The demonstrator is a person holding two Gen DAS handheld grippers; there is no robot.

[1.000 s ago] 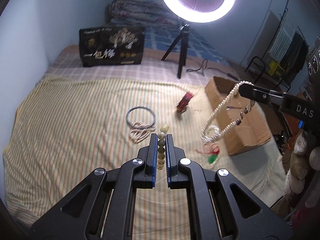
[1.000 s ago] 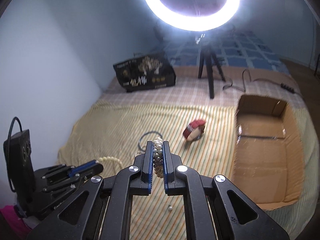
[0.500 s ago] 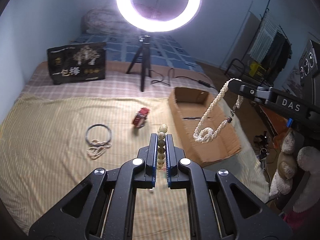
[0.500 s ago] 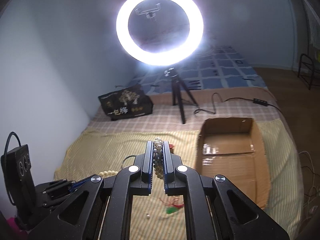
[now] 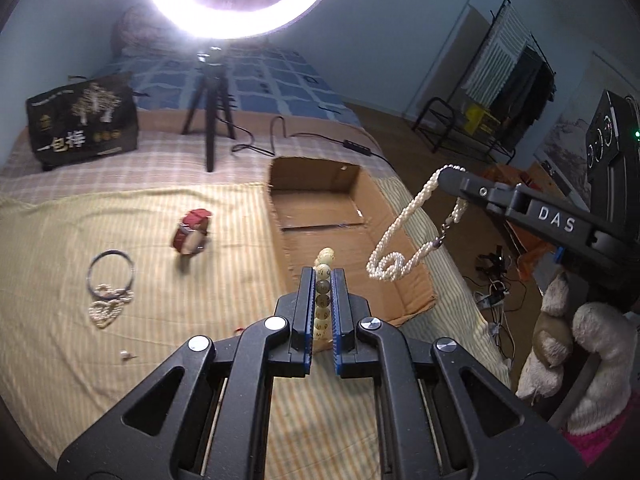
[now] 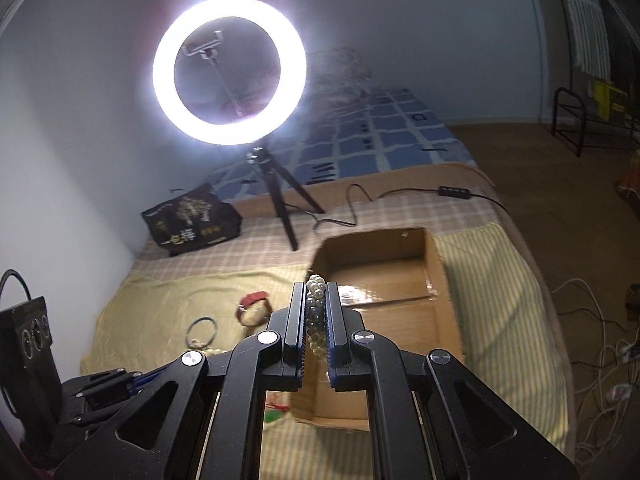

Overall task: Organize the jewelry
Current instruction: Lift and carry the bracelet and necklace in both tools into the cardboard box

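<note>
While I held both over the cardboard box (image 5: 320,216), left claw (image 5: 323,276) was clamped on the bead bracelet (image 5: 323,280), right claw (image 6: 316,292) pinched the dangling pearl necklace (image 5: 400,248).

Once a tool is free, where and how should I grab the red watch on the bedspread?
Grip the red watch across its strap loop, coming straight down from above. It lies apart from the ring and the box, with its pale face turned sideways, so the band's two sides offer the narrowest span.
</note>
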